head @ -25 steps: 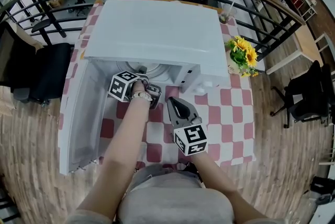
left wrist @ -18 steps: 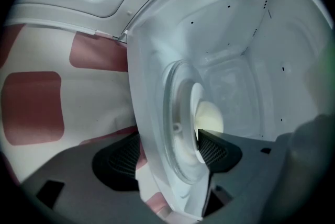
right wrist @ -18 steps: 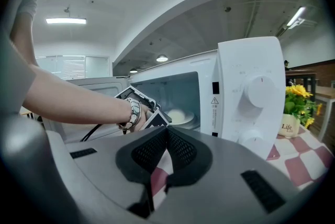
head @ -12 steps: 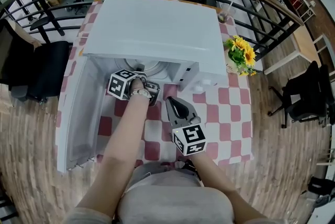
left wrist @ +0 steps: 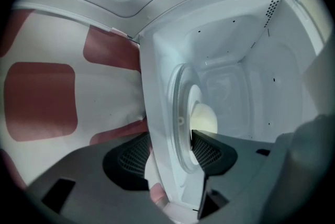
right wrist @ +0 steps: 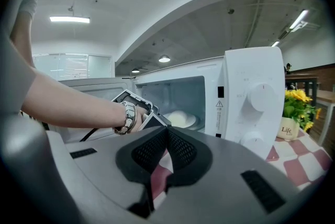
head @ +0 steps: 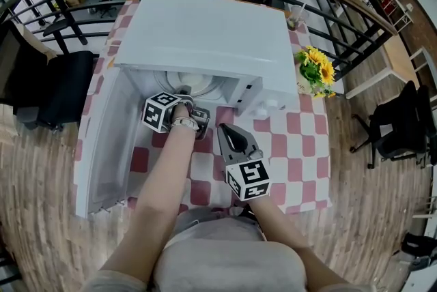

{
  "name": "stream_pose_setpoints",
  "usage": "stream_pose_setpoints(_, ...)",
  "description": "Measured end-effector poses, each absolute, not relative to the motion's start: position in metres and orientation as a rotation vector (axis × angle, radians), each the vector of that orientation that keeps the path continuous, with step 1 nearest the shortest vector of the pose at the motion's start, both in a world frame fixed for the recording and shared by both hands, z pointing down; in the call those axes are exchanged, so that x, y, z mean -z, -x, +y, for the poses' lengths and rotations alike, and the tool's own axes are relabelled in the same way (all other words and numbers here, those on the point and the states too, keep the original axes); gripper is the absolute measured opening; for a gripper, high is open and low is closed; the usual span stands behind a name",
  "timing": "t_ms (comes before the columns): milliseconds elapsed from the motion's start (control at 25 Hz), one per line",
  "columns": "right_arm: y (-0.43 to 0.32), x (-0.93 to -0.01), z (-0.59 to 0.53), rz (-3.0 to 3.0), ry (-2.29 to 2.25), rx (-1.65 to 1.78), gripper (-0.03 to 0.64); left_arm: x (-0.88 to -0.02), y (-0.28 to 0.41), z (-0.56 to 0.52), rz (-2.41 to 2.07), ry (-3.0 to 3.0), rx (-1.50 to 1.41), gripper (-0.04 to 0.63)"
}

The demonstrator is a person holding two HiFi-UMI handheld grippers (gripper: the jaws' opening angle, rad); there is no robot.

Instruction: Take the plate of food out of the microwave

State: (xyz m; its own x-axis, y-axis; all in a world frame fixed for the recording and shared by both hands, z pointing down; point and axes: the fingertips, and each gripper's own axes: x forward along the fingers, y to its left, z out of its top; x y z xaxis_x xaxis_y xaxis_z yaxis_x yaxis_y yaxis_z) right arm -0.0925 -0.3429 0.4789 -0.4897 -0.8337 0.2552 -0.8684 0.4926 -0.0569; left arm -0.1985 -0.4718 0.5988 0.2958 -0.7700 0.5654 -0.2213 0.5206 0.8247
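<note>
Your left claw (left wrist: 170, 136) had just been closing. Its jaws were still apart, astride the near rim of the plate (left wrist: 193, 97). The plate sat with its pale food (left wrist: 205, 118) inside the open microwave (head: 198, 38), at the centre of the head view. Your right claw (right wrist: 166, 133) was clenched on nothing, hovering at lower centre over the checked worktop (head: 293, 154). The microwave door (head: 109, 147) stood swung open at the left.

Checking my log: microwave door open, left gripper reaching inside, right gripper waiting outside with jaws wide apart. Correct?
One slip: the right gripper waits outside the microwave with its jaws shut, as the right gripper view shows. The rest holds.
</note>
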Motion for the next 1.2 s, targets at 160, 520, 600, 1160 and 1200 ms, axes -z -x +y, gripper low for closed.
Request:
stream_pose_setpoints(160,0.093,-0.476,-0.340,-2.545,-1.476,-0.258,0.023,-0.598,0.200,-0.466,-1.243,-1.007,0.469,0.232)
stream_pose_setpoints(520,0.094,-0.471,-0.330,-2.547,-1.470,-0.238,0.023,-0.593,0.203,-0.452,-1.228,-1.039,0.498,0.191)
stream_pose_setpoints(600,0.095,-0.470,-0.329,-2.546,-1.468,-0.233,0.023,-0.588,0.203,-0.451,-1.214,-1.052,0.520,0.155)
stream_pose_setpoints(1160,0.089,-0.468,-0.326,-2.532,-1.488,-0.217,0.023,-0.571,0.201,-0.453,-1.163,-1.127,0.551,0.028)
stream_pose_setpoints(1200,0.090,-0.468,-0.327,-2.533,-1.487,-0.216,0.023,-0.569,0.202,-0.453,-1.158,-1.143,0.558,0.025)
